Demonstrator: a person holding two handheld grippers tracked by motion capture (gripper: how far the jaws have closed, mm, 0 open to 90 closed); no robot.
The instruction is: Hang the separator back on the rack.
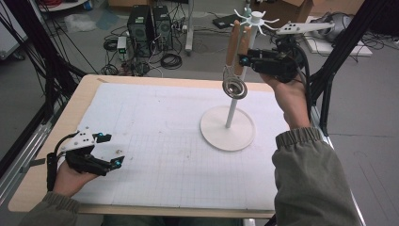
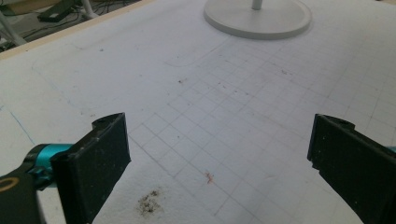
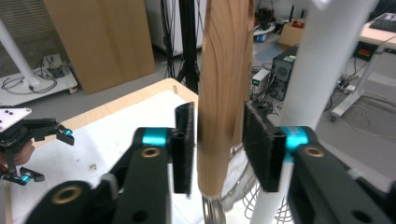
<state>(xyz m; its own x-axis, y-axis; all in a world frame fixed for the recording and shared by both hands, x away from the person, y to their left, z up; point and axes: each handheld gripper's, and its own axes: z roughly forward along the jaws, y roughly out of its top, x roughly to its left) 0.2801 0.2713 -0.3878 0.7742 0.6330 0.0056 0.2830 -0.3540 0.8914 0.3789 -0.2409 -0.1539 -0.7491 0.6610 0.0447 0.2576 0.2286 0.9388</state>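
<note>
Two tongs | right tongs (image 3: 217,149) released around wooden handle (image 3: 224,93) | left tongs (image 2: 219,154) released, empty

in the right gripper view the top edge cuts off the brown wooden handle (image 3: 223,93), and the bottom edge its blurred metal wire head (image 3: 243,196).
</note>
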